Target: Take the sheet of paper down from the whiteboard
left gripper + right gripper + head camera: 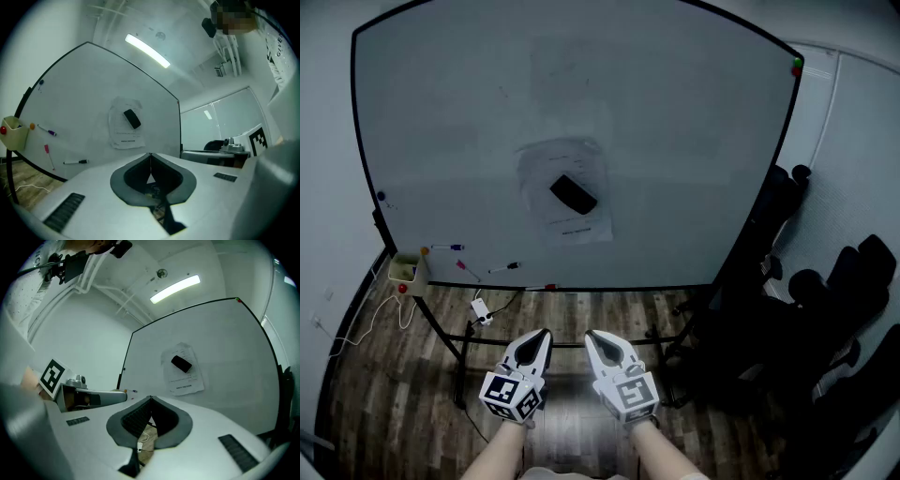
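sheet of paper: up ahead of me, long axis upright
left gripper: jaws closed, empty
right gripper: same; seemingly no nearer

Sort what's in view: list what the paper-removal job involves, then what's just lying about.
For the job:
sheet of paper
black eraser lying on it
whiteboard
left gripper and right gripper, both shut and empty

Lying about:
purple marker
pink marker
black marker
yellow holder
white plug on the floor
black chairs

White printed sheet of paper, flat on whiteboard, under black eraser
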Available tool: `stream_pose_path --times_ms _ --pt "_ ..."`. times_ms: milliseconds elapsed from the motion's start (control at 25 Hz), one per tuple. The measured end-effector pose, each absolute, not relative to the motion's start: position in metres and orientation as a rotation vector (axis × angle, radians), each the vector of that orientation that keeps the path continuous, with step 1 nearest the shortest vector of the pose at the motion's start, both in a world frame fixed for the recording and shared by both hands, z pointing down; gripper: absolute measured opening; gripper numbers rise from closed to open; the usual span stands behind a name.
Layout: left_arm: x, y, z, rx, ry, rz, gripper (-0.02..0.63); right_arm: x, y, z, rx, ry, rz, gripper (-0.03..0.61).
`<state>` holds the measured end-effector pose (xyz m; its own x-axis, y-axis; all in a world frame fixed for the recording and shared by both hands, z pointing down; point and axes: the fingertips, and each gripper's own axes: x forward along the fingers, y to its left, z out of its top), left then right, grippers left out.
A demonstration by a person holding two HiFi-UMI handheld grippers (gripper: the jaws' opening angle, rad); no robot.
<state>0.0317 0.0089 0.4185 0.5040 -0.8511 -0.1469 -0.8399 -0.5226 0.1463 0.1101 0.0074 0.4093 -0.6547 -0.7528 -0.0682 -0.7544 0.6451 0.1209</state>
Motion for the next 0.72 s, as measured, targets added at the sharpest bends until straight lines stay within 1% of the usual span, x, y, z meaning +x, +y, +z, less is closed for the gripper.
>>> stream_pose_path --times_ms 120,440,600,720 --pt "0.036 0.014 0.422 2.673 -1.501 -0.300 0.015 0.109 0.010 0.410 -1.267 2.863 0.275 0.018" --pt "0.047 0.027 0.431 2.671 -1.510 -0.289 0.015 0.116 0.022 0.419 -1.244 2.876 0.292 0.018" --pt "0.049 0.028 0.430 2.673 -1.518 -0.288 0.015 0.118 0.023 0.422 -1.252 2.877 0.225 0.018" --pt "0.047 0.021 0.430 2.672 -1.530 -0.286 0.015 0.114 0.018 0.419 -1.225 2.874 0.275 0.018"
